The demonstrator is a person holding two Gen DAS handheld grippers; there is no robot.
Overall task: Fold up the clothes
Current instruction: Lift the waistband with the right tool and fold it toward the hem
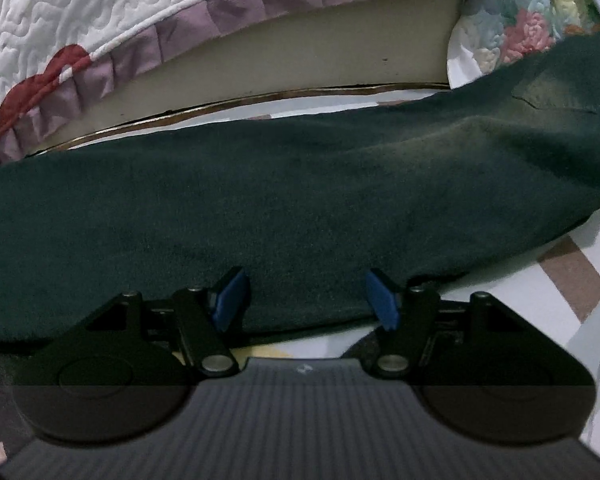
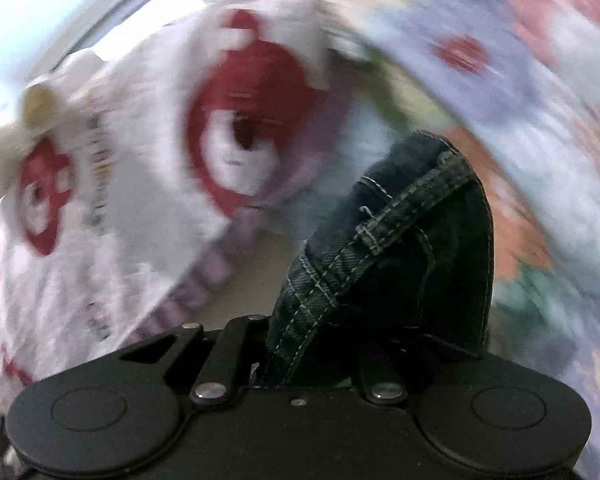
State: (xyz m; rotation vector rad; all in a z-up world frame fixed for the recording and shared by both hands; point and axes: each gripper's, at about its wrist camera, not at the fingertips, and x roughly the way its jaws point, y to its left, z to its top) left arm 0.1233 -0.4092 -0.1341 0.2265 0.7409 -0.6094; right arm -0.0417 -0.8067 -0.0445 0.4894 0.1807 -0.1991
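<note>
**One garment, two grippers**

I saw one dark jeans garment (image 1: 284, 200) lying across the striped floor covering (image 1: 572, 276) beside a quilted bed (image 1: 80, 36). My left gripper (image 1: 306, 298) stood wide; my right gripper (image 2: 312, 360) pinched the jeans' waistband (image 2: 380, 232).

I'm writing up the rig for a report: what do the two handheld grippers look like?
Both are matte black, with two round caps and silver pivot bolts on angled linkage arms. The left gripper has blue finger pads and a ribbed grey body. The right gripper is plain black.
</note>
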